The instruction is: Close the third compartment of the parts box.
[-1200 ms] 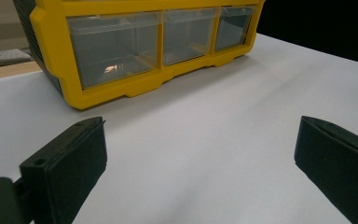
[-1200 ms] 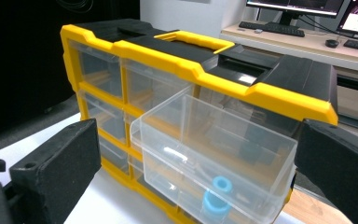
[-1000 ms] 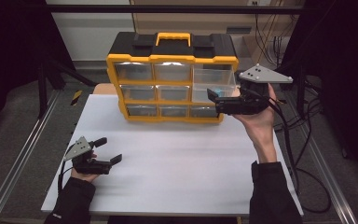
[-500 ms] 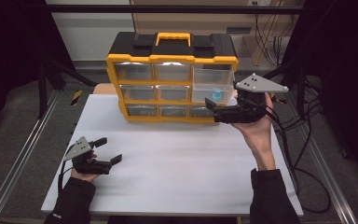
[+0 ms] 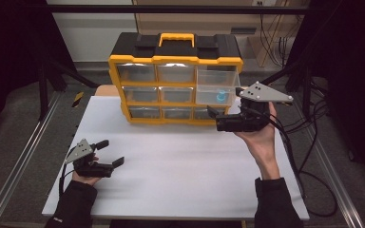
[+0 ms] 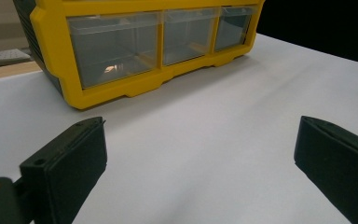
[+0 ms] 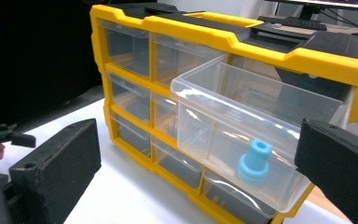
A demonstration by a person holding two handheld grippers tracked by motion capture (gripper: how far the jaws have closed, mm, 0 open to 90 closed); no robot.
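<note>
Top-right clear drawer (image 5: 217, 88) of the yellow organizer (image 5: 176, 61) stood pulled out, giving access to the blue plastic fitting (image 7: 254, 162) lying inside at its front. Right gripper (image 5: 214, 119) hovered just below the drawer, jaws wide, holding nothing, probably lined up to reach in. Left gripper (image 5: 112, 153) rested idle on the white table (image 5: 180, 175), jaws wide. The right gripper view resolved the fitting's stepped cylinder shape; the high view gave a blue speck

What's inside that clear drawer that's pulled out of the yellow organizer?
The pulled-out clear drawer holds one small blue plastic part, standing near its front wall. The rest of what shows looks bare; its back end sits inside the yellow organizer, hidden.
</note>
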